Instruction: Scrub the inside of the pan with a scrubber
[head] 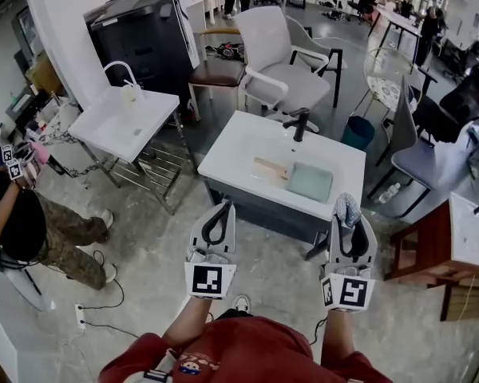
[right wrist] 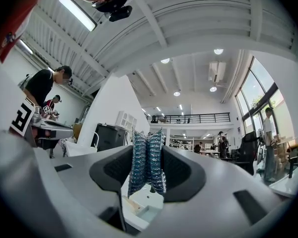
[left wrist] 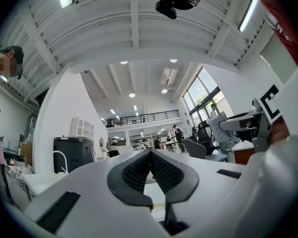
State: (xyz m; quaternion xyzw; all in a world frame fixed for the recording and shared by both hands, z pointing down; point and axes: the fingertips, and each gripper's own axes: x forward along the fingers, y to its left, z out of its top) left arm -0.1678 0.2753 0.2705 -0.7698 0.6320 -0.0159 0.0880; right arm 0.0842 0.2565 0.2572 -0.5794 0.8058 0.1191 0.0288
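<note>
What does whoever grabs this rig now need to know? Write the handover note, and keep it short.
Left gripper: shut, empty, held short of the sink.
Right gripper: shut on the scrubber, held in the air, clear of the pan.
Pan: lies in the white sink, wooden handle pointing left, nothing touching it.
Done: scrubber is in the grip.
Left: lower the scrubber into the pan and scrub the inside. Steadying the handle with the left gripper would probably help.

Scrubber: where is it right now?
The scrubber is clamped between the jaws of the right gripper, at the head view's lower right. It is short of the white sink counter where the square pan lies.
</note>
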